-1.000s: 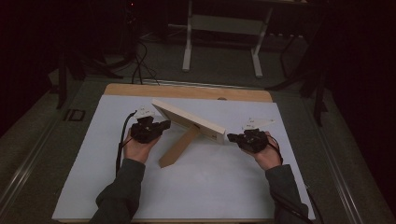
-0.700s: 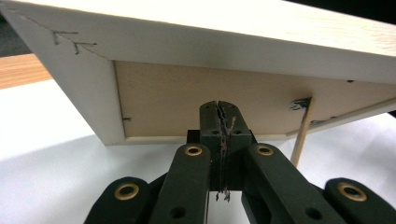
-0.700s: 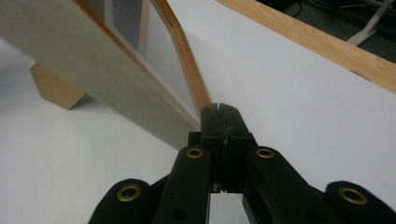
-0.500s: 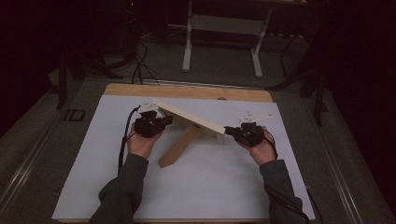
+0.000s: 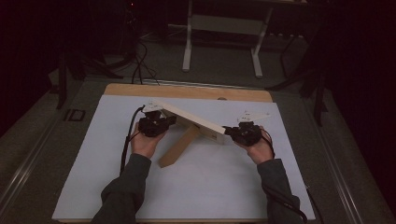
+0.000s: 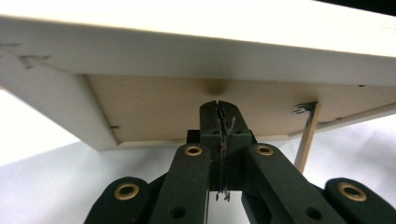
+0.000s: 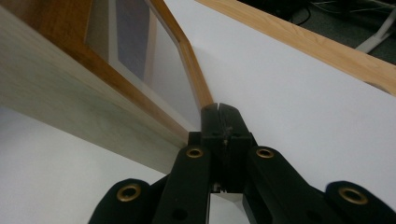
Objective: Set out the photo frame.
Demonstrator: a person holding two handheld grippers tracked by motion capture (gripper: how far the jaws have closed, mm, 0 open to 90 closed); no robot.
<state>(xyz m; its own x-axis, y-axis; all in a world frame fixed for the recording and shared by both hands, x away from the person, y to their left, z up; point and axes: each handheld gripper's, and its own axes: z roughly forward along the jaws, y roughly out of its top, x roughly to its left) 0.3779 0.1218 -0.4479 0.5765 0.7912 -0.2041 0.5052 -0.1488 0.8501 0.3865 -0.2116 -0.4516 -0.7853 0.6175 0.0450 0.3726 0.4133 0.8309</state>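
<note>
A light wooden picture frame (image 5: 187, 119) stands tilted on the white sheet (image 5: 210, 186), propped by a wooden leg (image 5: 180, 147) behind it. My left gripper (image 5: 170, 120) is shut, its tips against the frame's left part. In the left gripper view the shut tips (image 6: 218, 105) touch the brown backing board (image 6: 154, 107) under the pale rim (image 6: 187, 51). My right gripper (image 5: 229, 131) is shut at the frame's right end. The right gripper view has its closed tips (image 7: 218, 108) at the corner of the glazed front (image 7: 70, 93). Nothing sits between either pair of jaws.
The white sheet covers a wooden tabletop whose bare strip (image 5: 187, 91) runs along the far edge. Each gripper is held by a hand, with dark sleeves coming in from the bottom. A cable (image 5: 127, 140) trails from the left gripper. A metal stand (image 5: 224, 42) is on the dark floor beyond.
Both hands have shifted slightly away from the person. The right gripper has edged left to the frame's end. The frame itself has hardly moved.
</note>
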